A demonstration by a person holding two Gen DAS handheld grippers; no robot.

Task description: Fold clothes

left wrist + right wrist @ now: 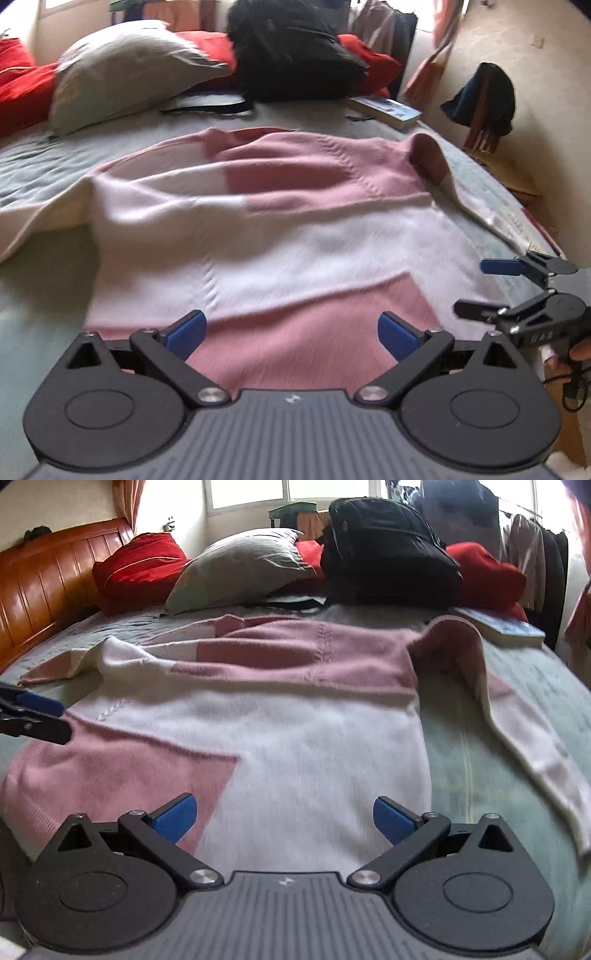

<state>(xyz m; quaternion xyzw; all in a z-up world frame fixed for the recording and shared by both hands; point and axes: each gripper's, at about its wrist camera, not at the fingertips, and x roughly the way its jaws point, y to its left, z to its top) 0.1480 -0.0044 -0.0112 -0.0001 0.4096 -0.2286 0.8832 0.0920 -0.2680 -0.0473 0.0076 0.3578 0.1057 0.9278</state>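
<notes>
Left tongs [291, 334]: blue pads spread wide, released, empty, poised over the pink hem panel. Right tongs [282, 818]: likewise released and empty, above the hem where pink meets white; seen side-on in the left wrist view [480, 286], just off the garment's right edge. Pink-and-white sweater [266, 221]: spread flat and wrinkled on the bed [37, 295], long axis running from the hem beside both tongs to the neckline at the far end, pointing toward the pillows. Right sleeve [517, 731]: humped at the shoulder, trailing back toward the near edge. Left sleeve [66, 664]: stretched out sideways. Beyond the neckline: grey pillow [240, 565], red pillow [140, 561], black backpack [384, 554], book [506, 627]. Wooden headboard [48, 587] at left.
</notes>
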